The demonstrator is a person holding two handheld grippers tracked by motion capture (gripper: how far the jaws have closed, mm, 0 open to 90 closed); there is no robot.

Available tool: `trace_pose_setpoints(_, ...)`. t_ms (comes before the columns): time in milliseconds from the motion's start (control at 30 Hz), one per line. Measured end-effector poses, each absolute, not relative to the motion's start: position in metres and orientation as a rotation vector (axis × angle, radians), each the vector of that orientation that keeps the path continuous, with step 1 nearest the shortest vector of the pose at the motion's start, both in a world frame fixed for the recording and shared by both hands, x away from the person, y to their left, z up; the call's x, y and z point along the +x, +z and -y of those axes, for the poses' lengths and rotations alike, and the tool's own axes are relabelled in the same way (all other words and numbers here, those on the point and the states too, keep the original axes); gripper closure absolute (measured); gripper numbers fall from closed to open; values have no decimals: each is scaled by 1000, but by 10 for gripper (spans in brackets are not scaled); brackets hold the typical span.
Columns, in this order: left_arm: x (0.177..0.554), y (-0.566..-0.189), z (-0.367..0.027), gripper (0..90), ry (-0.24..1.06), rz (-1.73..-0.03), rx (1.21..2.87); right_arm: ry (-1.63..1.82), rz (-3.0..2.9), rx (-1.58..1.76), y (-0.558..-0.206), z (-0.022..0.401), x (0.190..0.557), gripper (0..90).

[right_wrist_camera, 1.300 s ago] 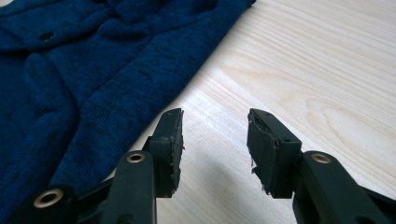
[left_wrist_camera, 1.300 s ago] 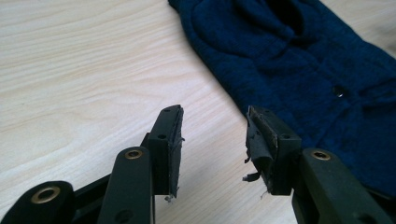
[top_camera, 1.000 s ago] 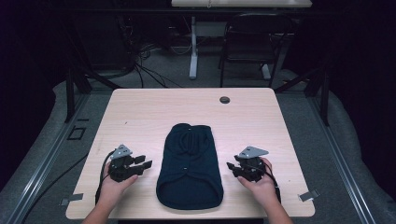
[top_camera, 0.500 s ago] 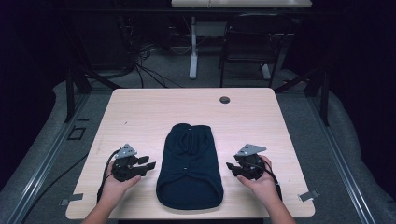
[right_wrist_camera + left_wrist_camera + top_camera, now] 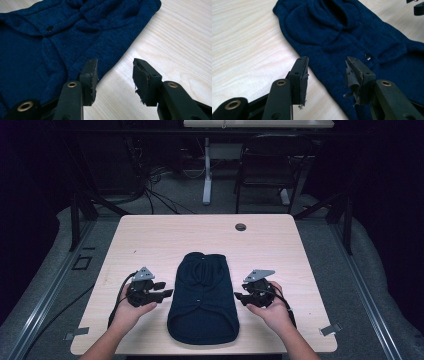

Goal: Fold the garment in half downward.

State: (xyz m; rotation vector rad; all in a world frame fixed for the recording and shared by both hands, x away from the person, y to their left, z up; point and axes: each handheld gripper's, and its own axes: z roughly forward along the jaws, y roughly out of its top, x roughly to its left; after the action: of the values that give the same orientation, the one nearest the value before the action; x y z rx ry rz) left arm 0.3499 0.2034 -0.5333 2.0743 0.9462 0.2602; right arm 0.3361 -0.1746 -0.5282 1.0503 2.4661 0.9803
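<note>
Garment: a dark blue knitted sweater (image 5: 202,302) lay folded at the near middle of the counter (image 5: 150,240), between the two hands.
Left gripper (image 5: 161,295): fingers (image 5: 300,75) apart, having just opened wider; nothing between them, poised over the garment's edge.
Right gripper (image 5: 241,296): fingers (image 5: 91,75) apart and empty, beside the opposite edge.
Change: both grippers sat slightly back from where they were a second before; judged a release after folding.
Surroundings: a small round cap (image 5: 241,226) lay well apart; nothing obstructed.
</note>
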Motion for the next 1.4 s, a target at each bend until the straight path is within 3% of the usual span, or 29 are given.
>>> trace_pose_setpoints(233, 363, -520, -195, 530, 304, -928, 2115, 966, -2495, 989, -515, 169, 345, 561)
trace_pose_setpoints(533, 378, -509, -180, 542, 248, -910, 2131, 940, -2524, 954, -505, 158, 361, 565)
trace_pose_setpoints(767, 389, -501, -171, 651, 245, -862, 2176, 923, -2545, 958, -500, 151, 376, 565)
trace_pose_setpoints(1400, 440, -503, -148, 693, 245, -842, 2247, 875, -2590, 937, -495, 130, 425, 622)
